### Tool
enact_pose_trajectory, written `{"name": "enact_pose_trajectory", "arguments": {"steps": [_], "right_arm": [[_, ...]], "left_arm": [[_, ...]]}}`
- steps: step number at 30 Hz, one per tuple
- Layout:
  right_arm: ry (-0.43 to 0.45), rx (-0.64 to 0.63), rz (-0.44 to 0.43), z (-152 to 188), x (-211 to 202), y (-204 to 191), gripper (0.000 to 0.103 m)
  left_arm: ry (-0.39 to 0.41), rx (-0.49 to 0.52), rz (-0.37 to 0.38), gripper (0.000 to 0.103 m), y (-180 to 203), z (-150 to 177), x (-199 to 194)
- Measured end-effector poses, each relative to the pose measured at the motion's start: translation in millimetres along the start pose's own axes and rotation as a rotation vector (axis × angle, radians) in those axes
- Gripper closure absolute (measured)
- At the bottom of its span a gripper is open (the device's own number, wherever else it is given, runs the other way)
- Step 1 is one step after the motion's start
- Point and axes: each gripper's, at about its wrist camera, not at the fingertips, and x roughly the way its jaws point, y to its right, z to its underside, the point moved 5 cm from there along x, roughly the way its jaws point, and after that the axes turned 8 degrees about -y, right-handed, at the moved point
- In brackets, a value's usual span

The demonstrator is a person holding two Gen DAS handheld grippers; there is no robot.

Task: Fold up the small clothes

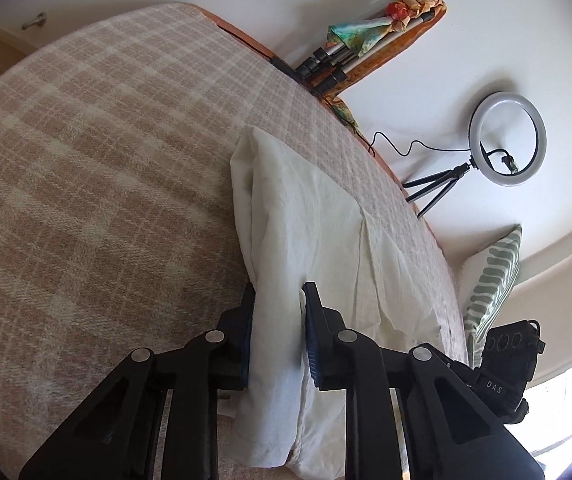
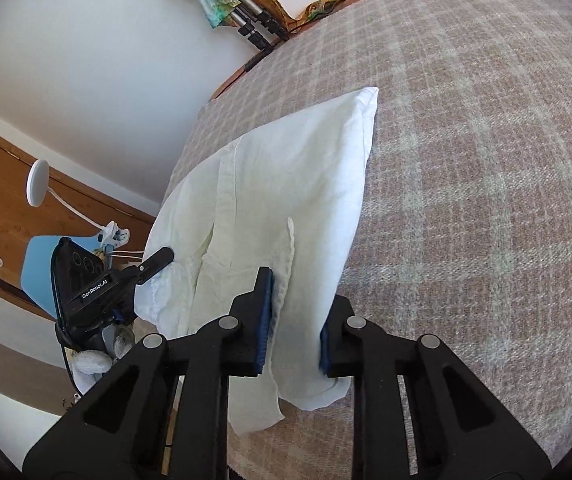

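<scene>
Both the left gripper [image 1: 277, 292] and the right gripper [image 2: 300, 280] are matte black with silver round rivets and blue pads (white lettering at nine o'clock in the right view).

- The cloth [image 1: 310, 232] is white.
- The blanket [image 1: 97, 168] is light brown with pale checks.
- The grippers [image 1: 277, 304] are black with blue pads [image 2: 266, 308].
- The pillow [image 1: 494, 280] has green and white stripes.
- The wall [image 1: 486, 32] is white.

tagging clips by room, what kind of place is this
Probably a bedroom at home: a bed under a plaid blanket, a striped pillow beside it, and a ring light by the wall.
</scene>
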Motion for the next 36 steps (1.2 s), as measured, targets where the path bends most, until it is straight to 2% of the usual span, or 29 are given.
{"name": "enact_pose_trajectory", "arguments": {"steps": [5, 9, 18, 23, 28, 36], "right_arm": [[0.040, -0.120, 0.106, 0, -14, -35, 0.088], [0.077, -0.210, 0.156, 1, -35, -62, 0.089], [0.201, -0.311, 0.253, -16, -119, -85, 0.089], [0.264, -0.343, 0.322, -32, -168, -78, 0.089], [0.313, -0.355, 0.400, -57, -211, -54, 0.089], [0.370, -0.312, 0.505, -118, -278, 21, 0.090]], "left_arm": [[0.028, 0.079, 0.001, 0.088, 29, 3, -14], [0.039, 0.146, 0.004, 0.089, 57, 7, -23], [0.088, 0.245, 0.060, 0.089, 131, -2, -35], [0.106, 0.313, 0.086, 0.089, 186, -12, -25], [0.098, 0.371, 0.114, 0.089, 244, -21, 4], [0.047, 0.420, 0.163, 0.089, 326, -35, 77]]}}
